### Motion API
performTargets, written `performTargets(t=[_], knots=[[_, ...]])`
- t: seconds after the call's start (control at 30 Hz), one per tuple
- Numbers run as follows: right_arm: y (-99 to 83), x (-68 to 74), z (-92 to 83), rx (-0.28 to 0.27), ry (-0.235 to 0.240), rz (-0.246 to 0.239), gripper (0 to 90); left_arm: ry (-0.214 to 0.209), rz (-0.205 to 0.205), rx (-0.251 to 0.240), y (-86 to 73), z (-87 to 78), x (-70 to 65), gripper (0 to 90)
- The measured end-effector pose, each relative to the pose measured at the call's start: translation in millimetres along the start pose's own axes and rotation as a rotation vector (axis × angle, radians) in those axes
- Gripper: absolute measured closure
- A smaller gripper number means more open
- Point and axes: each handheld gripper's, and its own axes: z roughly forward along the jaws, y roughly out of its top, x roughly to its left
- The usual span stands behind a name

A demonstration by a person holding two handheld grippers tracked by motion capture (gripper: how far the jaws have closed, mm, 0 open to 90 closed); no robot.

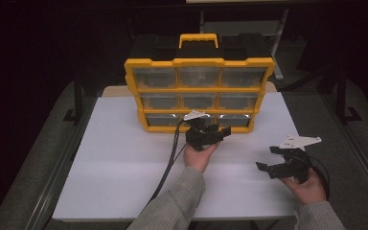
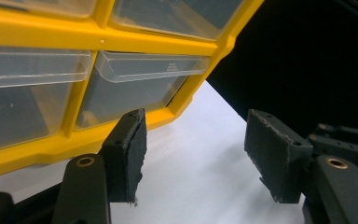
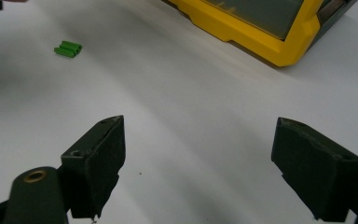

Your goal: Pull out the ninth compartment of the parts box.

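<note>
Yellow plastic drawer organiser (image 1: 199, 93) at table's far edge: stiff, slick clear drawers; grip lip; both jaws open, empty

In the high view the left gripper (image 1: 207, 132) stands in front of the yellow organizer (image 1: 199, 62), covering the middle drawer of its bottom row. What the clear drawers (image 1: 154, 76) hold is too dim to tell. In the left gripper view the organizer's frame (image 2: 42, 39) runs off the top and left edges. In the right gripper view only a corner of the organizer (image 3: 279, 51) shows, and the small green pieces (image 3: 67, 49) are too small to identify.
</note>
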Motion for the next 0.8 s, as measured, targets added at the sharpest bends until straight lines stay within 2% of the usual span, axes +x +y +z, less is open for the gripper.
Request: performTargets(t=[0.1, 0.2, 0.23, 0.27, 0.33, 0.47, 0.5, 0.7, 0.8], knots=[[-0.5, -0.4, -0.4, -0.001, -0.002, -0.001, 16.9, -0.001, 0.002, 0.006, 0.6, 3.2, -2.0, 39.7], [-1.8, -2.6, -1.2, -0.001, -0.004, 0.007, 16.9, 0.005, -0.016, -0.011, 1.3, 5.8, -2.7, 42.0], [-2.1, -4.4, -1.5, -0.001, -0.005, 0.009, 16.9, 0.018, -0.039, -0.026, 1.5, 8.0, -0.3, 42.4], [-2.1, -4.4, -1.5, -0.001, -0.005, 0.009, 16.9, 0.018, -0.039, -0.026, 1.5, 8.0, -0.3, 43.2], [-1.7, -4.7, -2.0, -0.005, -0.008, 0.018, 17.0, 0.021, -0.08, -0.045, 1.8, 10.3, 4.0, 44.4], [-1.1, -4.8, -1.1, -0.001, -0.006, 0.012, 17.2, 0.035, -0.126, -0.06, 1.2, 16.4, 11.3, 45.7], [-0.9, -4.5, -0.8, -0.002, -0.004, 0.016, 17.2, 0.036, -0.159, -0.064, -0.3, 20.2, 12.4, 46.2], [-0.5, -5.4, -0.5, -0.003, -0.002, 0.012, 17.3, 0.026, -0.191, -0.068, -3.8, 30.7, 13.6, 48.7], [-0.3, -6.1, -0.2, -0.003, 0.002, 0.013, 17.4, 0.014, -0.235, -0.079, -5.5, 39.1, 14.1, 51.9]])
